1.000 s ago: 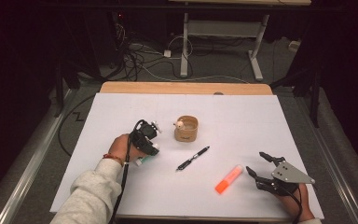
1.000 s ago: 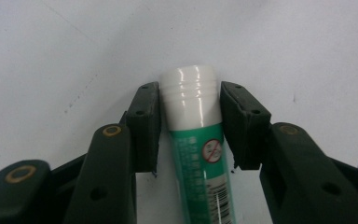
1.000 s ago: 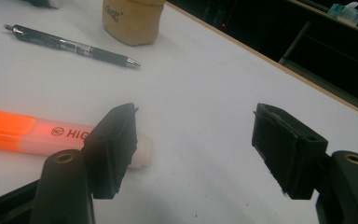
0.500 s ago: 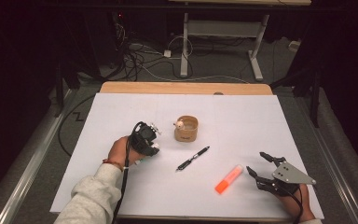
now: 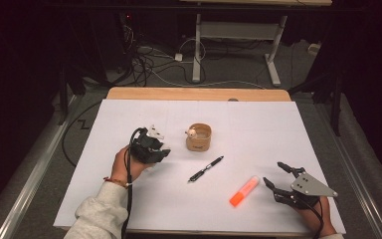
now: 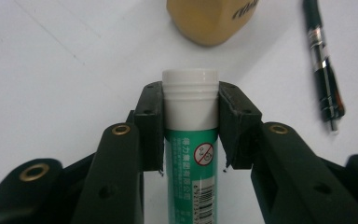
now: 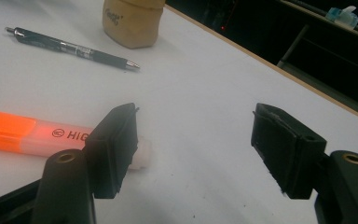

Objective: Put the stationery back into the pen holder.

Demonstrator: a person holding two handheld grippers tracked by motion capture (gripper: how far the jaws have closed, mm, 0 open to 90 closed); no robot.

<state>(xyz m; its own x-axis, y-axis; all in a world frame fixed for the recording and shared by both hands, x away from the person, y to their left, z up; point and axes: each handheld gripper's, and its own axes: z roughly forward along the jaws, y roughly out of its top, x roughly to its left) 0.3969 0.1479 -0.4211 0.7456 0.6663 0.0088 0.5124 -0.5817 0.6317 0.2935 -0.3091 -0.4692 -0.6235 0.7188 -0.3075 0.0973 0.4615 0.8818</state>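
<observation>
My matte black two-jaw left gripper [image 6: 190, 116] has brass-ringed screw holes and a black cable. The black right gripper [image 5: 278, 177] carries a grey three-cornered plate [image 5: 311, 185]. I'm wearing a light grey sleeve [image 5: 97, 219] and a red wristband [image 5: 115, 182].

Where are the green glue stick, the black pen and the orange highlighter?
Green glue stick [image 6: 190, 154], left gripper view, on its green label.
Black pen [image 5: 206, 169], high view, mid-barrel.
Orange highlighter [image 5: 244, 191], high view, middle of its body.

light: bright tabletop, dark surroundings | shadows: soft | focus: close views sharp
</observation>
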